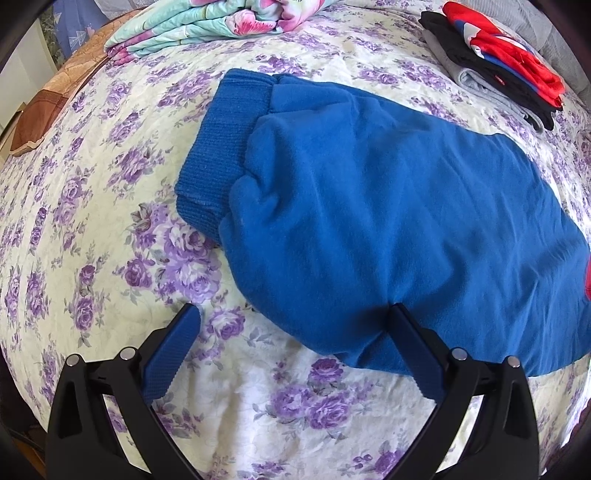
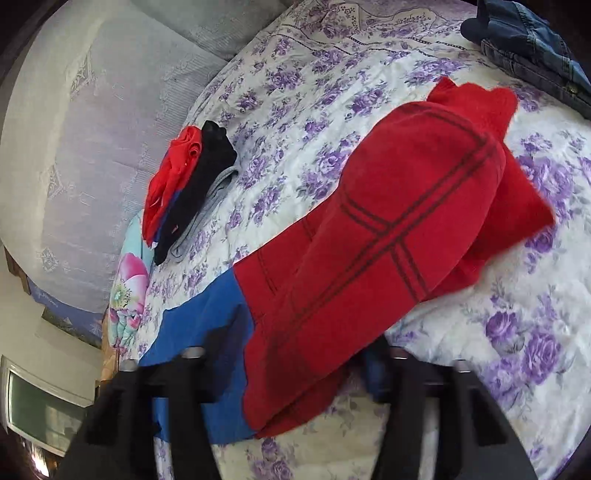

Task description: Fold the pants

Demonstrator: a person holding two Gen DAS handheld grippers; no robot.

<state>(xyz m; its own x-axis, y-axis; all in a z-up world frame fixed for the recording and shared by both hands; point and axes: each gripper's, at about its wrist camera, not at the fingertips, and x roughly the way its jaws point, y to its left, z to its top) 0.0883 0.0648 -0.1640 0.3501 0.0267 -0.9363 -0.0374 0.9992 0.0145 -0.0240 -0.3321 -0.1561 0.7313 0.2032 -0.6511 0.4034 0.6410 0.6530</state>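
The pants lie flat on the floral bedspread. In the left wrist view I see their blue half (image 1: 369,206) with a ribbed waistband at the upper left. In the right wrist view I see their red legs (image 2: 388,236) with dark stripe lines, joined to the blue part (image 2: 207,332). My left gripper (image 1: 295,314) is open, its right finger touching the blue fabric's near edge, its left finger over bare bedspread. My right gripper (image 2: 291,354) is open and blurred, its fingers either side of the near edge of the red and blue fabric.
A stack of folded red, black and grey clothes (image 1: 495,62) lies at the far right of the bed, also in the right wrist view (image 2: 188,192). A folded flowered quilt (image 1: 207,22) lies at the back. Denim clothes (image 2: 532,44) lie at the upper right. A grey pillow (image 2: 92,129) is behind.
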